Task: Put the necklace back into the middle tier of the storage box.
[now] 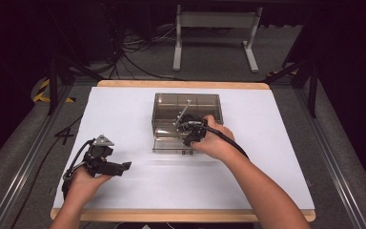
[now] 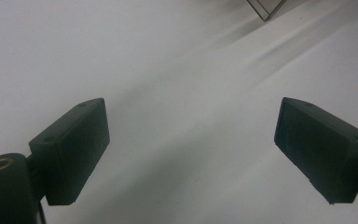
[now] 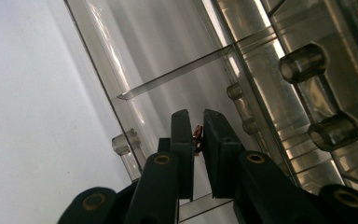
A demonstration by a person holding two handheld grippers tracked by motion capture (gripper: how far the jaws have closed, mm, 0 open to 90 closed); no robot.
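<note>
A: Nearest first. Left gripper (image 1: 106, 161) sits low at the near left of the white tabletop (image 1: 124, 109), held in the person's left hand (image 1: 83, 183). State of its fingers (image 2: 72, 151)?

B: Spread wide, nothing between them; in the left gripper view, bare white surface lies in the gap. A corner of the clear box (image 2: 265, 7) shows at the top edge, well apart.

A: Right side?

B: Right hand (image 1: 214, 140) is over the near part of the clear compartment box (image 1: 187, 121), which stands at mid-table. Right gripper (image 1: 193, 133) points down into it.

A: Fingers (image 3: 182, 140) there?

B: Nearly pressed together, pinching a small copper-coloured part (image 3: 197, 135). Too small to name more exactly.

A: Where is that part relative to the box?

B: In the right gripper view, above a near compartment, just beside a thin clear divider (image 3: 177, 77). Whether it touches the floor of the compartment, I cannot tell.

A: Farther back?

B: Tinted rear compartments, then a white table frame (image 1: 214, 33) on the floor beyond.
</note>
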